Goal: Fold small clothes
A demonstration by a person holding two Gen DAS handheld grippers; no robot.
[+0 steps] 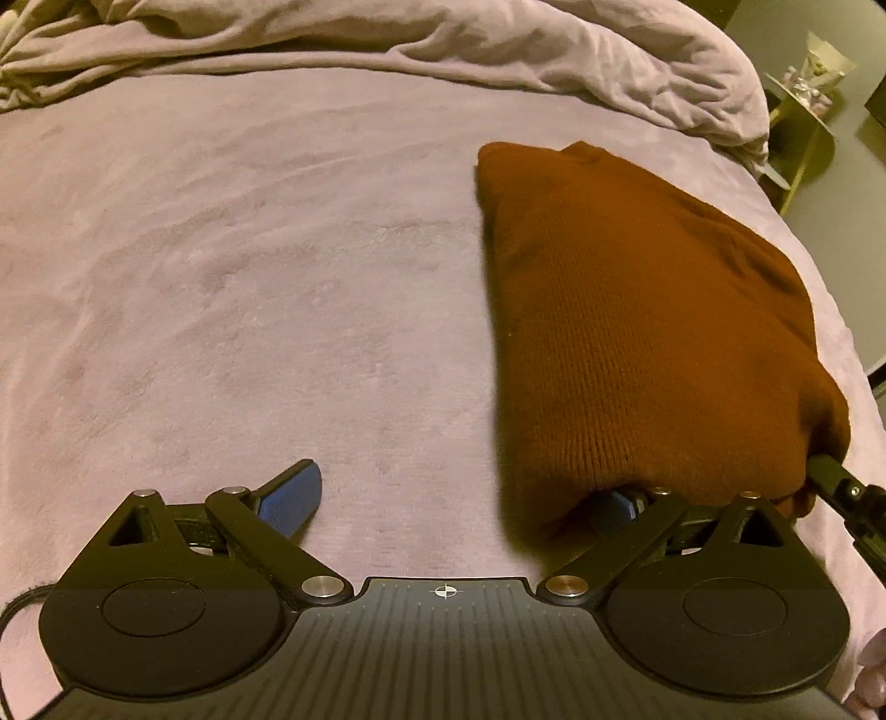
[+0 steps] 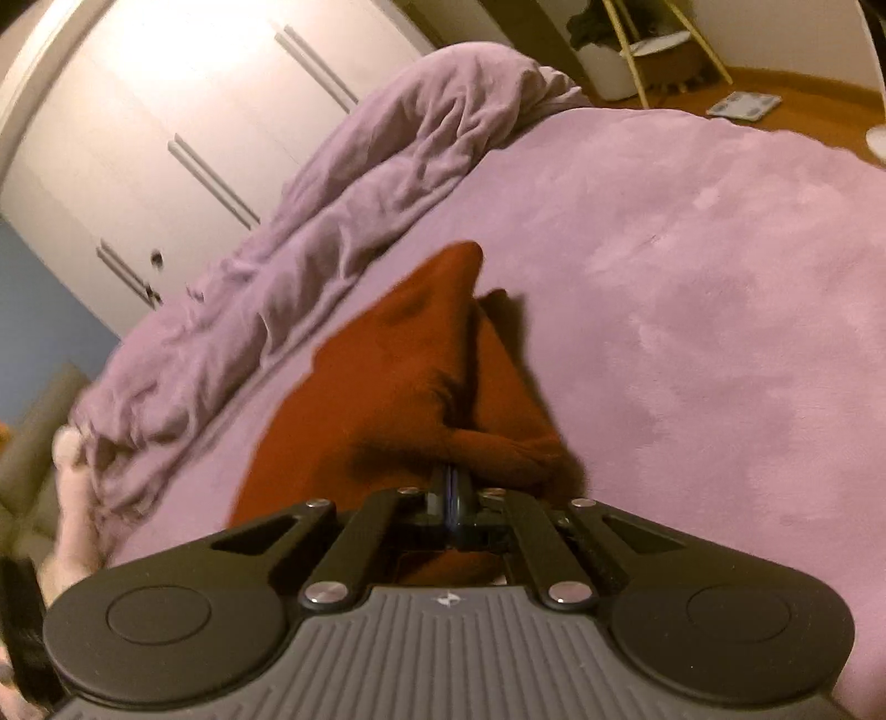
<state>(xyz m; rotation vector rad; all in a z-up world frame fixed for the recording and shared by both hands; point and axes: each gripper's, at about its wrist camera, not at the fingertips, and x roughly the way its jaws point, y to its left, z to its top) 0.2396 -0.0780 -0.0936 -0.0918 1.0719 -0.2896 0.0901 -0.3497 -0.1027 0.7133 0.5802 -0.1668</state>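
A rust-brown knitted sweater point(image 1: 637, 332) lies folded lengthwise on the right side of the bed. My left gripper point(image 1: 454, 501) stands wide open at its near end. Its left blue pad point(image 1: 293, 498) rests over bare blanket, while its right fingertip point(image 1: 614, 507) is tucked under the sweater's near edge. In the right wrist view the sweater point(image 2: 421, 354) bunches up toward my right gripper point(image 2: 455, 482), whose jaws are pressed together on the cloth's near corner. That gripper's black finger point(image 1: 830, 479) shows at the sweater's near right corner in the left wrist view.
A mauve plush blanket point(image 1: 249, 277) covers the bed, with a rumpled duvet point(image 1: 443, 50) heaped along the far side. White wardrobe doors point(image 2: 166, 138) stand beyond the bed. A small shelf point(image 1: 803, 111) and wooden floor point(image 2: 803, 122) lie off the bed's edge.
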